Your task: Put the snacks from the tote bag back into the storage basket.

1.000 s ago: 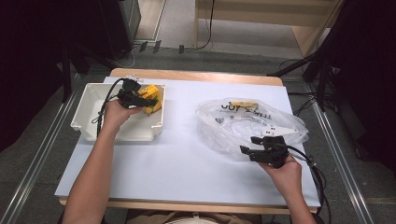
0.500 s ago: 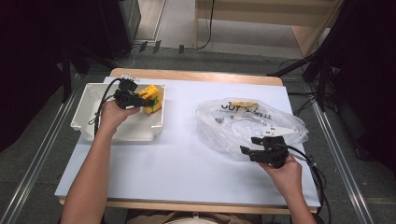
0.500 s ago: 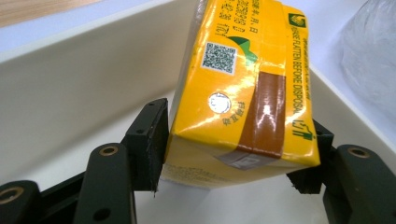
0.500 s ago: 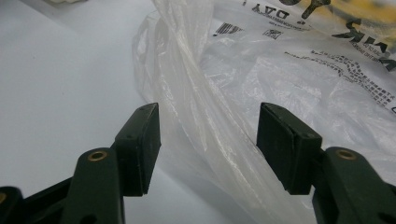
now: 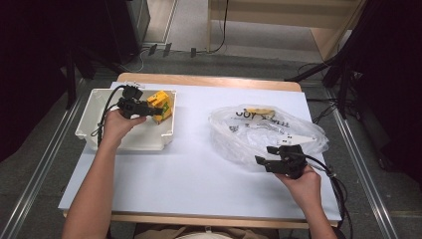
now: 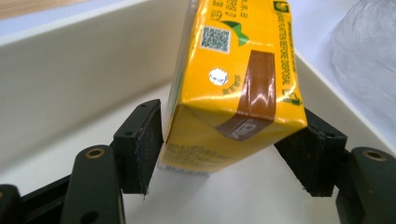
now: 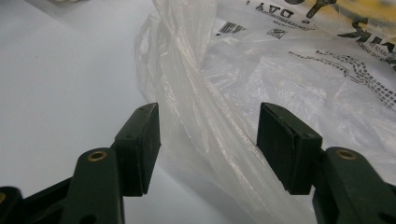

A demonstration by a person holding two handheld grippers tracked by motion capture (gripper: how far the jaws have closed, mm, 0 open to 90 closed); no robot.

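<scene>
Wide-open, left hand-held gripper [image 6: 232, 154] around juice carton [image 6: 233, 88]

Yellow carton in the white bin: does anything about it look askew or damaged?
The yellow carton looks undamaged but sits tilted, leaning against a wall of the white bin rather than standing flat. The left gripper brackets it; its jaws have just been opening, and a gap shows at one pad, so it seems released.
</scene>
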